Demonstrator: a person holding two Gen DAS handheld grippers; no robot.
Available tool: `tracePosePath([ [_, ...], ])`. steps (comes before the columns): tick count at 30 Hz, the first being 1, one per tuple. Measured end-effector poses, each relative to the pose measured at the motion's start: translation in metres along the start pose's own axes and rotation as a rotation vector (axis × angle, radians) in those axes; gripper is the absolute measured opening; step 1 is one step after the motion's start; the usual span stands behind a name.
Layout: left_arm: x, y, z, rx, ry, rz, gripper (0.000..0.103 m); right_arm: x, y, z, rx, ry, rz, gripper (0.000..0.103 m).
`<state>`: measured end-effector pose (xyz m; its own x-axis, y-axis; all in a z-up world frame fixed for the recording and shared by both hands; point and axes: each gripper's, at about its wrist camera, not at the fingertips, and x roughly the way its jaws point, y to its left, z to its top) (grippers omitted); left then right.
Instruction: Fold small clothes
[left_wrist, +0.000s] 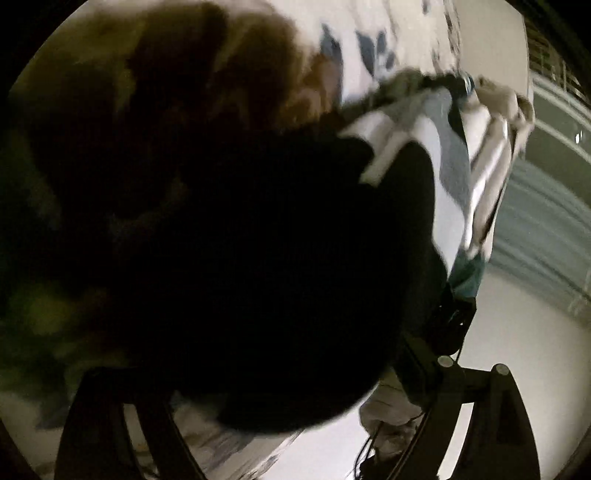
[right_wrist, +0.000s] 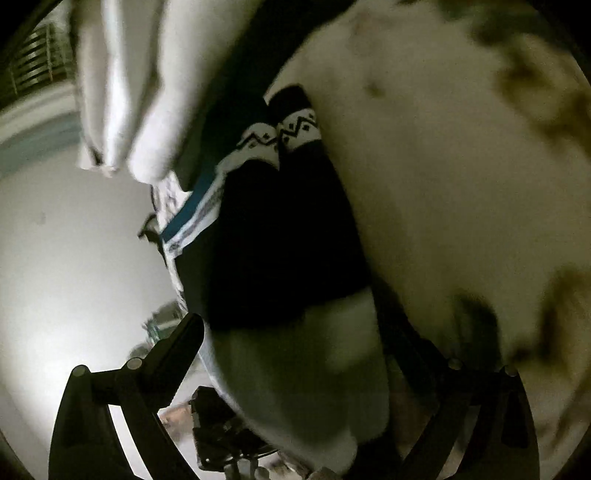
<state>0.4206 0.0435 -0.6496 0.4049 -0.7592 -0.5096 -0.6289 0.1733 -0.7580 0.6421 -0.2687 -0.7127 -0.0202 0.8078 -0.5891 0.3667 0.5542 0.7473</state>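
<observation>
Right gripper (right_wrist: 291, 369) fingers spread wide; a black-and-white patterned garment (right_wrist: 280, 229) lies between them, unpinched. Bare white surface (right_wrist: 74, 280) opens toward nine o'clock. Left gripper (left_wrist: 295, 387) also wide, dark cloth (left_wrist: 258, 277) crowding it.

Background around the laundry: a pale surface and slatted blinds.

A smooth white surface (right_wrist: 70, 266) spreads brightly lit at the left of the right wrist view, bare where it shows. Slatted blinds (right_wrist: 35, 59) sit at the far upper left, and again at the upper right edge (left_wrist: 554, 70) of the left wrist view.
</observation>
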Motion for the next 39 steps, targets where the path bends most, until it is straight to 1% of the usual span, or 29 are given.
tracePosePath([
  [2, -0.001, -0.007, -0.001, 0.009, -0.045, 0.005, 0.089, 0.016, 0.004, 0.010, -0.008, 0.033, 0.012, 0.100],
  [3, -0.004, -0.012, -0.003, 0.028, -0.084, 0.007, 0.077, 0.020, 0.005, 0.010, 0.000, 0.028, 0.020, 0.099],
  [4, -0.002, -0.018, -0.005, 0.049, -0.105, 0.012, 0.068, 0.022, 0.006, 0.010, 0.008, 0.013, 0.022, 0.088],
  [5, -0.006, -0.026, -0.005, 0.090, -0.123, 0.017, 0.051, 0.024, 0.007, 0.007, 0.010, -0.013, 0.009, 0.062],
  [7, -0.013, -0.041, -0.002, 0.154, -0.142, 0.037, 0.048, 0.022, 0.009, -0.006, 0.017, -0.059, 0.029, 0.046],
  [8, -0.019, -0.049, 0.003, 0.198, -0.130, 0.057, 0.047, 0.019, 0.011, -0.015, 0.023, -0.087, 0.035, 0.042],
  [9, -0.023, -0.055, 0.007, 0.228, -0.124, 0.075, 0.046, 0.016, 0.012, -0.026, 0.033, -0.112, 0.040, 0.040],
  [10, -0.030, -0.062, 0.015, 0.278, -0.089, 0.100, 0.046, 0.013, 0.014, -0.034, 0.042, -0.131, 0.041, 0.038],
  [11, -0.035, -0.067, 0.021, 0.321, -0.060, 0.127, 0.046, 0.007, 0.015, -0.055, 0.058, -0.169, 0.046, 0.037],
  [12, -0.037, -0.068, 0.020, 0.353, -0.047, 0.149, 0.046, 0.003, 0.016, -0.073, 0.073, -0.191, 0.053, 0.036],
  [13, -0.044, -0.072, 0.026, 0.410, -0.002, 0.184, 0.046, 0.001, 0.017, -0.088, 0.082, -0.202, 0.054, 0.036],
  [14, -0.049, -0.073, 0.030, 0.434, 0.030, 0.213, 0.046, -0.003, 0.016, -0.119, 0.100, -0.225, 0.052, 0.036],
  [16, -0.061, -0.062, 0.036, 0.462, 0.110, 0.244, 0.046, -0.002, 0.013, -0.170, 0.138, -0.242, 0.039, 0.036],
  [18, -0.066, -0.064, 0.043, 0.491, 0.154, 0.287, 0.046, 0.004, 0.007, -0.212, 0.193, -0.250, 0.025, 0.036],
  [19, -0.068, -0.062, 0.039, 0.506, 0.177, 0.289, 0.046, 0.012, 0.002, -0.239, 0.233, -0.242, 0.022, 0.036],
  [21, -0.061, -0.065, 0.039, 0.557, 0.238, 0.342, 0.049, 0.022, -0.006, -0.259, 0.281, -0.224, 0.004, 0.036],
  [22, -0.062, -0.062, 0.034, 0.572, 0.250, 0.360, 0.049, 0.026, -0.011, -0.265, 0.301, -0.214, 0.010, 0.040],
  [23, -0.060, -0.064, 0.030, 0.592, 0.255, 0.384, 0.051, 0.026, -0.014, -0.268, 0.313, -0.207, 0.000, 0.048],
  [24, -0.061, -0.068, 0.026, 0.612, 0.248, 0.407, 0.054, 0.022, -0.016, -0.265, 0.316, -0.193, -0.050, 0.060],
  [25, -0.064, -0.073, 0.020, 0.631, 0.227, 0.421, 0.057, 0.019, -0.015, -0.263, 0.308, -0.188, -0.083, 0.063],
  [27, -0.079, -0.084, 0.008, 0.675, 0.137, 0.463, 0.079, -0.004, -0.017, -0.261, 0.261, -0.184, -0.130, 0.064],
  [29, -0.096, -0.088, -0.005, 0.712, 0.050, 0.514, 0.087, -0.022, -0.009, -0.258, 0.212, -0.168, -0.165, 0.064],
  [31, -0.108, -0.086, -0.010, 0.712, -0.030, 0.575, 0.088, -0.047, -0.009, -0.263, 0.157, -0.173, -0.208, 0.064],
  [33, -0.130, -0.063, -0.016, 0.680, -0.114, 0.675, 0.088, -0.068, -0.007, -0.271, 0.110, -0.178, -0.253, 0.064],
  [34, -0.136, -0.047, -0.015, 0.664, -0.138, 0.712, 0.088, -0.073, -0.002, -0.269, 0.091, -0.195, -0.287, 0.069],
  [35, -0.137, -0.032, -0.014, 0.645, -0.149, 0.750, 0.089, -0.081, -0.003, -0.272, 0.072, -0.212, -0.314, 0.076],
  [36, -0.135, -0.011, -0.011, 0.605, -0.144, 0.805, 0.088, -0.088, -0.001, -0.271, 0.047, -0.232, -0.353, 0.077],
  [38, -0.131, 0.021, -0.004, 0.553, -0.128, 0.835, 0.088, -0.097, 0.003, -0.261, 0.013, -0.259, -0.405, 0.077],
  [39, -0.127, 0.031, -0.001, 0.558, -0.135, 0.835, 0.090, -0.109, -0.007, -0.257, 0.003, -0.266, -0.414, 0.077],
])
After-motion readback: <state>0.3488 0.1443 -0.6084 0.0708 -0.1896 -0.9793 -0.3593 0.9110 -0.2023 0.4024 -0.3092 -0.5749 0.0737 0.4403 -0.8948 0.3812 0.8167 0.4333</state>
